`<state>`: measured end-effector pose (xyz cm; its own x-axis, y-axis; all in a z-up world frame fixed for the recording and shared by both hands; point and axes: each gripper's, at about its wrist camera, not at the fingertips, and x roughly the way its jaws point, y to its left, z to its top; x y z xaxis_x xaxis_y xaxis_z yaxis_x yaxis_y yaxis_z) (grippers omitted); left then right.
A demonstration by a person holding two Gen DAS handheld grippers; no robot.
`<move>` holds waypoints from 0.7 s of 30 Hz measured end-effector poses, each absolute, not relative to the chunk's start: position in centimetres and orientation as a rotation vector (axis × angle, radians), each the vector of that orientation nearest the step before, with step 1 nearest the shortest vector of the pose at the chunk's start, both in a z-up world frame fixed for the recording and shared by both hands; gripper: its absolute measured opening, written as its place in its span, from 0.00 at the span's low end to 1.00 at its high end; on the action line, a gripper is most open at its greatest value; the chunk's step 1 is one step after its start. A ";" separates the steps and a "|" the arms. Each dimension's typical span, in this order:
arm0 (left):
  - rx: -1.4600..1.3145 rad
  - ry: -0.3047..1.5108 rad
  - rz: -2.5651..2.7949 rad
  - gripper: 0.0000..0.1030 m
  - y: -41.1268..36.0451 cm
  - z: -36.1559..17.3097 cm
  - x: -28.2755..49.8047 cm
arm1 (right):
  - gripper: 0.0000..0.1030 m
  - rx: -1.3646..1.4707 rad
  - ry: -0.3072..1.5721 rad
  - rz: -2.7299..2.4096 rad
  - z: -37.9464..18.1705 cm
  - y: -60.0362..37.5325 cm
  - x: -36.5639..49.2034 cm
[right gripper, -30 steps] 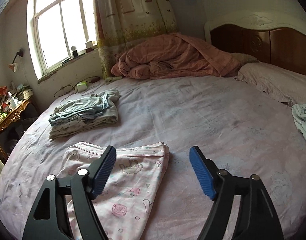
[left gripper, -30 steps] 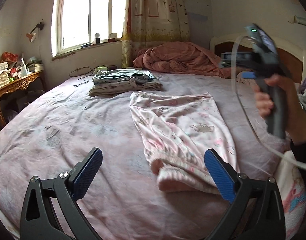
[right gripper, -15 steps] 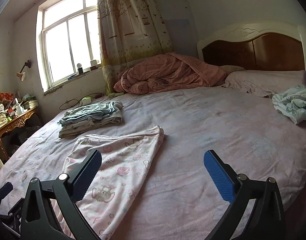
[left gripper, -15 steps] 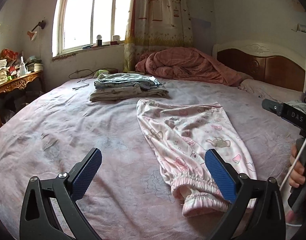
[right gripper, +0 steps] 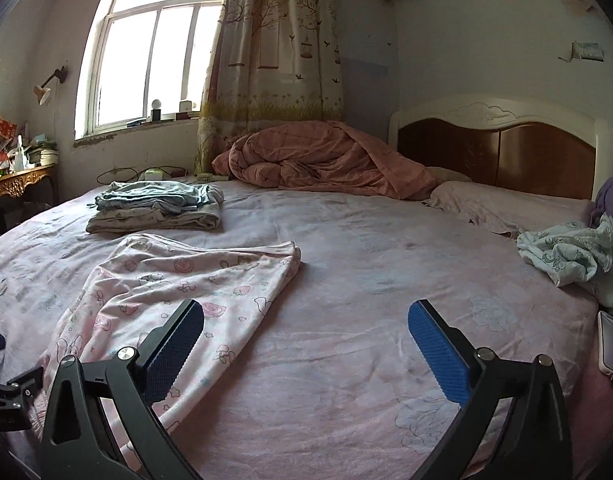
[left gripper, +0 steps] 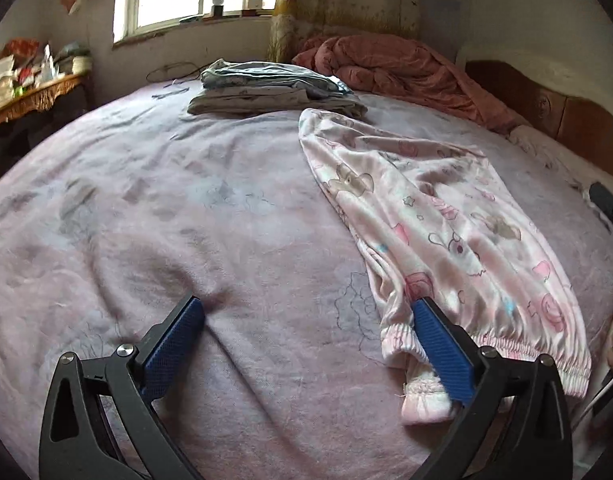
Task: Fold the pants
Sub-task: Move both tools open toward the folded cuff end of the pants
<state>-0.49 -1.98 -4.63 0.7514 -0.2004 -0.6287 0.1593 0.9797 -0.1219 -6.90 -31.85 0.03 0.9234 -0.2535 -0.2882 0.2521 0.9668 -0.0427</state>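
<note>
Pink printed pants (left gripper: 438, 224) lie folded lengthwise on the bed, cuffs toward me, waistband at the far end. They also show in the right wrist view (right gripper: 162, 296). My left gripper (left gripper: 306, 320) is open and low over the sheet; its right finger (left gripper: 438, 344) rests over the cuffs, its left finger presses the sheet. My right gripper (right gripper: 304, 328) is open and empty, above the bed to the right of the pants' lower part. A piece of the left gripper shows at the left edge of the right wrist view.
A stack of folded clothes (left gripper: 274, 90) sits beyond the pants. A crumpled pink quilt (right gripper: 326, 160) lies by the headboard (right gripper: 498, 148). A light-green garment (right gripper: 578, 252) and a phone (right gripper: 611, 344) lie at the right edge. A cluttered side table (right gripper: 18, 176) stands left.
My left gripper has dropped down and forward to the pants' cuffs. My right gripper has pulled back and lowered toward the near bed edge. Both stay open.
</note>
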 end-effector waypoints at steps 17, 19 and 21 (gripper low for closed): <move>0.027 0.574 -0.329 0.41 -2.9 -3.4 -4.8 | 0.99 0.054 0.360 -0.077 -1.9 -30.4 -10.4; 0.087 0.558 -0.333 0.33 -3.7 -2.9 -5.8 | 0.90 0.036 0.379 -0.073 -2.3 -29.6 -11.3; 0.108 0.556 -0.336 0.33 -4.1 -2.5 -6.3 | 0.77 0.052 0.425 -0.043 -2.7 -29.2 -11.7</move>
